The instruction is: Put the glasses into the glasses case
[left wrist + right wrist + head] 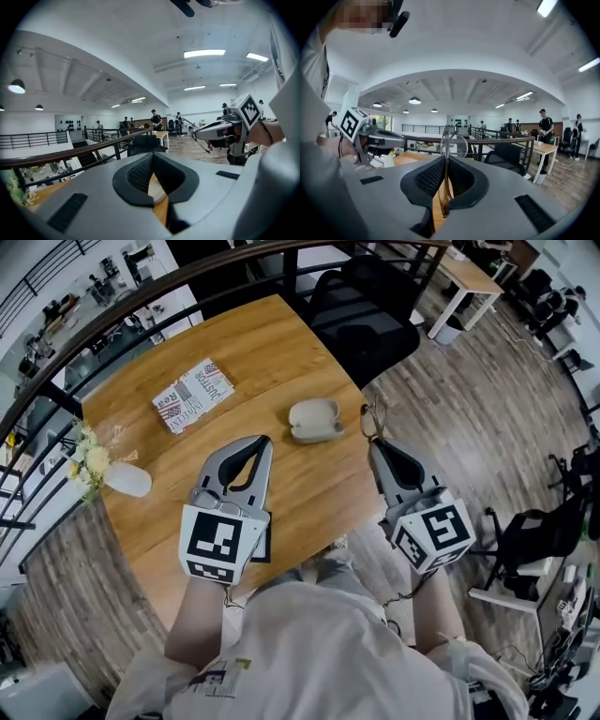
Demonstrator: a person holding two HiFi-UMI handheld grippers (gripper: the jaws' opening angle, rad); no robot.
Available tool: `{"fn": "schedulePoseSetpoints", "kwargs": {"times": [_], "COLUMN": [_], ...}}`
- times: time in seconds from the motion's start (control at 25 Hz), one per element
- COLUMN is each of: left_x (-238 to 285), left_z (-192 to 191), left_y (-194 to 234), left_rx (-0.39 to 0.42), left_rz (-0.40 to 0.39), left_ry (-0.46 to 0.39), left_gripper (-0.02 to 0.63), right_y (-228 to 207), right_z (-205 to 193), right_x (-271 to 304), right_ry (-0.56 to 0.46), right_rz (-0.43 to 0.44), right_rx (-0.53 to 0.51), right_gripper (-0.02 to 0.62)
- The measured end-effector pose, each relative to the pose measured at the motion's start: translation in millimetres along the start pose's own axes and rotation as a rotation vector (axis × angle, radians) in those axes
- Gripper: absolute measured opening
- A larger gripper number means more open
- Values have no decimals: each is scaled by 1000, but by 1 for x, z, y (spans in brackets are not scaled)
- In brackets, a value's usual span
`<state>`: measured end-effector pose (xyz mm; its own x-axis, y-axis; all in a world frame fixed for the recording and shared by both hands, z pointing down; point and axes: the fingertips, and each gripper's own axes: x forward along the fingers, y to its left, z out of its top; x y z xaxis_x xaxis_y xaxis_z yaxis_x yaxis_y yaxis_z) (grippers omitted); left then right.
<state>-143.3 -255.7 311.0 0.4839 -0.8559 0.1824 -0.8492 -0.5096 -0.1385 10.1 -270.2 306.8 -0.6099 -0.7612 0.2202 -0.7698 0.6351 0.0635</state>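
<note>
A beige glasses case (314, 420) lies on the round wooden table (281, 343), and its lid looks open. My right gripper (374, 444) hovers at the table's right edge, shut on thin-framed glasses (368, 417) that stick out past its tips, right of the case. In the right gripper view the glasses (451, 142) stand on edge between the pads (434, 176). My left gripper (264, 442) is shut on nothing, held above the table just left of and nearer to me than the case. The left gripper view shows the right gripper (220, 130) off to its right.
A printed book (193, 396) lies at the table's far left. A white vase with flowers (127, 479) stands at the left edge. A black office chair (366, 310) sits beyond the table. A dark railing (112, 320) curves behind it.
</note>
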Motion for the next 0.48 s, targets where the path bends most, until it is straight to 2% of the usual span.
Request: {"fn": "schedulePoseSetpoints", "kwargs": {"times": [0.08, 0.24, 0.48], "left_x": [6, 23, 60], "left_z": [-3, -11, -27], "left_y": [4, 8, 8], "left_rx": [-8, -13, -41], "left_rz": [21, 61, 106], "left_ry": [2, 30, 83], "left_gripper": [17, 17, 17], "right_y": [-10, -32, -56], "right_z": [-10, -38, -71], "right_x": [12, 41, 85], "right_ry": [43, 120, 224], "right_rz": [8, 65, 204], "right_rx": [-58, -79, -189], "right_gripper": [38, 39, 40]}}
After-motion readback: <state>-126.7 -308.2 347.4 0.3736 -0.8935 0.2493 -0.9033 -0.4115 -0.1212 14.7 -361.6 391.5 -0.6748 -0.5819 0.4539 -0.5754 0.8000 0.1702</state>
